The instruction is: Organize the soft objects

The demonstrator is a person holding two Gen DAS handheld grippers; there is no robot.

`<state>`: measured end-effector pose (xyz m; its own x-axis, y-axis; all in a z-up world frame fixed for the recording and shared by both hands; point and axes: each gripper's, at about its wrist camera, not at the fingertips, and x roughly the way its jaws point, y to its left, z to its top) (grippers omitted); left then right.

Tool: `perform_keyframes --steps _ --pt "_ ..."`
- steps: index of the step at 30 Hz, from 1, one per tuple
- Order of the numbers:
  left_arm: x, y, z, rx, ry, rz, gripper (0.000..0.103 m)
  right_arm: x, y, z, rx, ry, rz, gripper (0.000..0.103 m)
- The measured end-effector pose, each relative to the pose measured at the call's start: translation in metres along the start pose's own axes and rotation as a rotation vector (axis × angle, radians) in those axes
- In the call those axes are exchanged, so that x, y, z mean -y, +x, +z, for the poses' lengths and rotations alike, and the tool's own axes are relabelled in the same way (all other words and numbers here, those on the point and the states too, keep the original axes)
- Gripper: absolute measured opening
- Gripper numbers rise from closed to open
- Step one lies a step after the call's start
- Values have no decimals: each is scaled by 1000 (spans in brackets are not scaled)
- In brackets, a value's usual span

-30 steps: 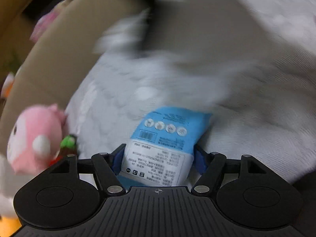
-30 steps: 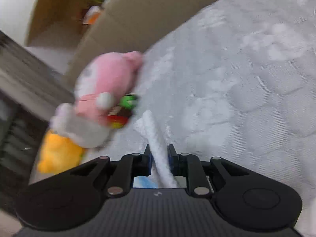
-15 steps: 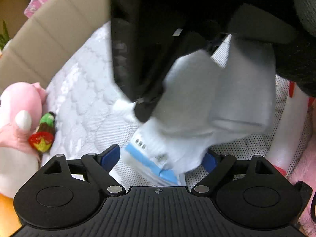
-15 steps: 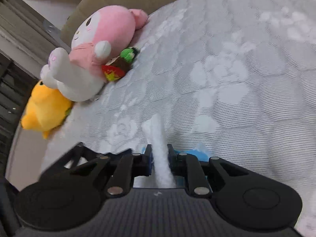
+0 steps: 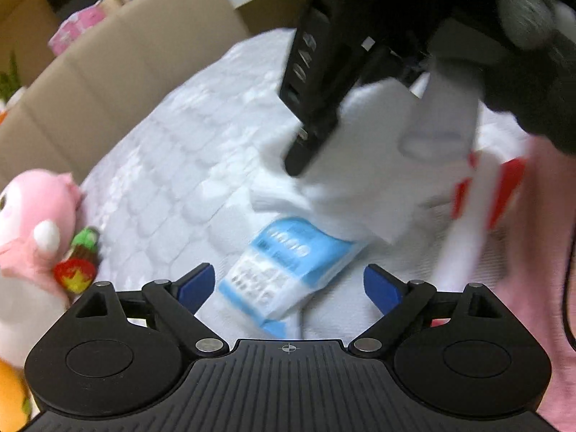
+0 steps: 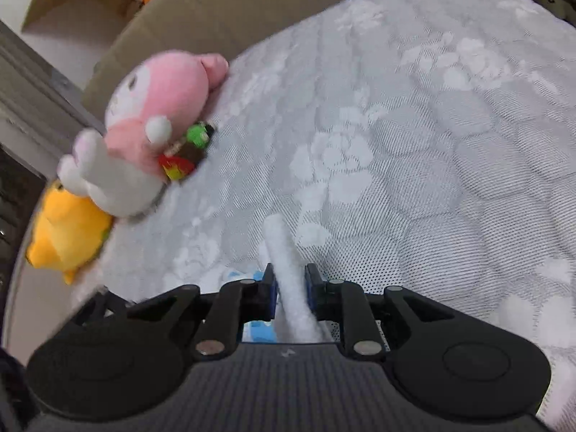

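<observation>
Released by the left gripper (image 5: 289, 284), whose jaws have just spread wide, the blue pack (image 5: 288, 266) lies on the bed (image 6: 414, 136). Right gripper (image 6: 289, 288) pinches a white tissue (image 6: 288, 270), drawing it out.

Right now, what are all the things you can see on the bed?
Pink plush: one, pink and white, at the bed's left edge.
Yellow plush: one, yellow, beside the pink plush, nearer the camera.
Blue packet: one, blue and white, hanging between the left jaws, untouched.
White cloth: one, white, clamped by the right jaws.
Mattress: one, pale flowered quilting.
Cardboard: brown, behind the bed.
Left gripper: black, blue pads, just opened wide.
Right gripper: black, shut on the cloth.
</observation>
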<state>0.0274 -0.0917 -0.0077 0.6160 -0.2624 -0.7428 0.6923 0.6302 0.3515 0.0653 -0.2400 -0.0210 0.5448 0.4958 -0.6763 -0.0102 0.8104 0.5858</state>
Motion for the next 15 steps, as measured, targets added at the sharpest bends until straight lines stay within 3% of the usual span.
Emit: perform_keyframes --steps 5,7,8,11,15 --pt "42 -7 1 95 167 -121 94 26 -27 -11 64 75 29 19" --pt "64 0 -1 91 255 -151 94 40 -28 -15 62 141 51 19" --pt "74 4 -4 77 296 -151 94 45 -27 -16 64 164 59 19" --pt "88 25 -11 19 360 -95 73 49 -28 -15 77 181 73 19" --pt "76 38 -9 -7 306 -26 67 47 -27 -16 87 162 72 19"
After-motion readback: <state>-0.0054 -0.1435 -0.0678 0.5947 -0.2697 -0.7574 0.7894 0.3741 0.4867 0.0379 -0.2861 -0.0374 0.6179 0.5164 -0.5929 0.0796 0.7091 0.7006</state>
